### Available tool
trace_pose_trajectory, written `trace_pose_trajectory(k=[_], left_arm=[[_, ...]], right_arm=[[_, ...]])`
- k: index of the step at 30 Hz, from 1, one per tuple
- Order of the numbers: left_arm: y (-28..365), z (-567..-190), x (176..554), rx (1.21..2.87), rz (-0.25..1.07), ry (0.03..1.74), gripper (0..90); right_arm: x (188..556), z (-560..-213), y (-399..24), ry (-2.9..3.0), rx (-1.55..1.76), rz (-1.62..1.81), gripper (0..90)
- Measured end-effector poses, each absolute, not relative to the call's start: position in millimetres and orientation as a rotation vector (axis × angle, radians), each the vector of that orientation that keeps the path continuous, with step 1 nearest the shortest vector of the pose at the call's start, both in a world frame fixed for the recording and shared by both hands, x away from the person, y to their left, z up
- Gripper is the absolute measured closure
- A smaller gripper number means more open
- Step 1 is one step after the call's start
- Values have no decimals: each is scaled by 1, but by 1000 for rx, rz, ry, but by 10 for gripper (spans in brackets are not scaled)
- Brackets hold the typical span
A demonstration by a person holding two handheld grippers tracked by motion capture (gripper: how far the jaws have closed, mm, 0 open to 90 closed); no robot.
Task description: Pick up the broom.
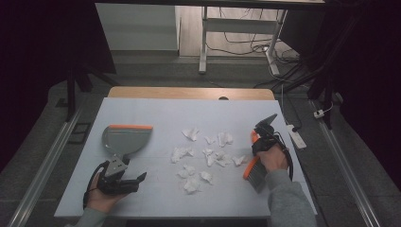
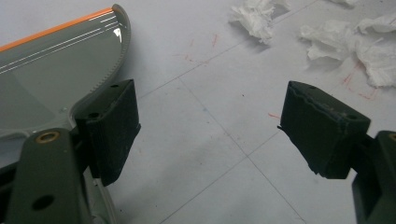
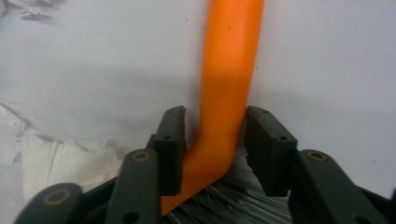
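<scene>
Right tool clamped on light, stiff, slick orange brush handle by its bend, lower centre; left tool open.

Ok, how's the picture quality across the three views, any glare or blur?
High view: dim, dark corners, paper scraps readable. Left gripper view: sharp, small glare on the dustpan. Right gripper view: brush handle and jaws soft, too close to focus.

White table: grey dustpan left, crumpled paper scraps centre, orange brush right.
</scene>
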State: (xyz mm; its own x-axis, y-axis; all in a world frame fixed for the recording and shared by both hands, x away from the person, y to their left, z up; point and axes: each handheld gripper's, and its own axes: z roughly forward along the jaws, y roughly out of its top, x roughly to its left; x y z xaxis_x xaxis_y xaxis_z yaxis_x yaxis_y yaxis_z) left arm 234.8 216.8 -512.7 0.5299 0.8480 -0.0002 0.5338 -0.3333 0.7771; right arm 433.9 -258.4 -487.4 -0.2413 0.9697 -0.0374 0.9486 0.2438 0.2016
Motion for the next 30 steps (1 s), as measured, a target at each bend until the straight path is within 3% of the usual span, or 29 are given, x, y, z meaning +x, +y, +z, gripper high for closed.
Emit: trace_pose_trajectory(k=[5,16,30], left_arm=[[218,-512,234,2016,537,1123,204],[219,-513,235,2008,536,1133,204],[220,-513,236,2007,537,1140,203]], right_arm=[[430,-489,-257,2283,1858,223,705],[425,-486,-271,2331,1845,372,712],[408,-453,-308,2415,1769,719,713]])
